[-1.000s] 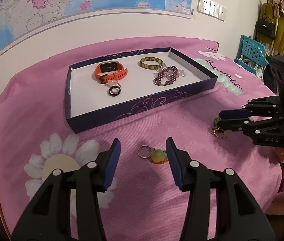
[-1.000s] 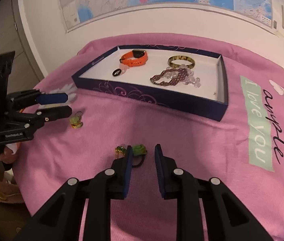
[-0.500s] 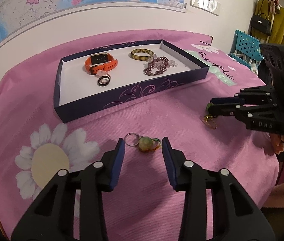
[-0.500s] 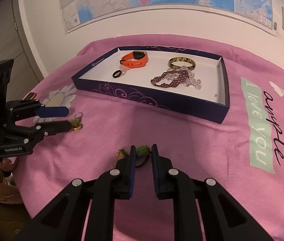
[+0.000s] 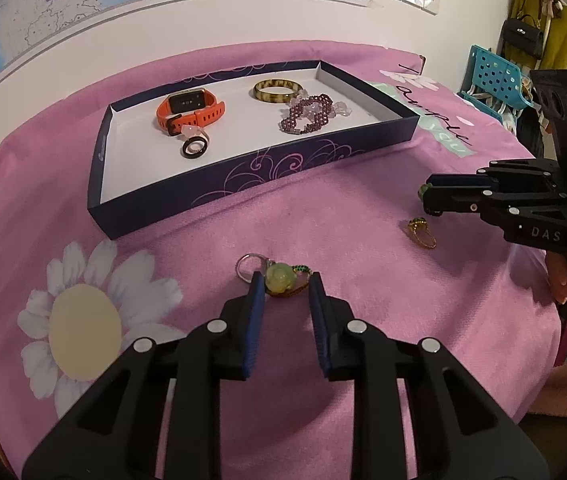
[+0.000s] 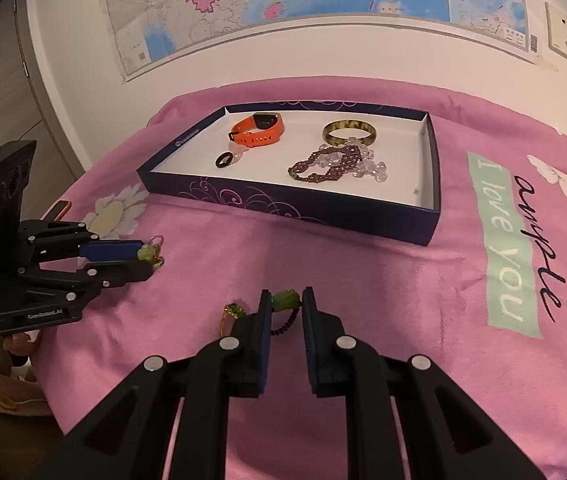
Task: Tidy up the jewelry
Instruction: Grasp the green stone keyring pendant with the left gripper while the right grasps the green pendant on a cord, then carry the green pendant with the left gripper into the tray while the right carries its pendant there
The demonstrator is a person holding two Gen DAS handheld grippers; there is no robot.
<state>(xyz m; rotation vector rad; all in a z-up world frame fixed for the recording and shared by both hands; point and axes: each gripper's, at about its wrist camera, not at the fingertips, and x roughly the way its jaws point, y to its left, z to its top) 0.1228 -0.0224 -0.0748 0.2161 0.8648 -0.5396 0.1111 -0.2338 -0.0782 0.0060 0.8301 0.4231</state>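
Observation:
A pale green bead charm with a silver key ring lies on the pink cloth. My left gripper has its jaws closing around it, and both pads touch its sides; it also shows in the right wrist view as the left gripper. My right gripper is shut on a green bead whose dark cord and gold-green piece trail on the cloth. The left wrist view shows that right gripper over the gold piece. The dark blue tray holds an orange watch, a bangle, a purple bead bracelet and a black ring.
The tray stands at the back of the round table, close to the wall with a map. A blue chair and hanging bags are at the far right. A person's hand grips the right handle.
My left gripper came forward to the bead charm and its jaws narrowed around it. My right jaws closed onto the green bead and have held there.

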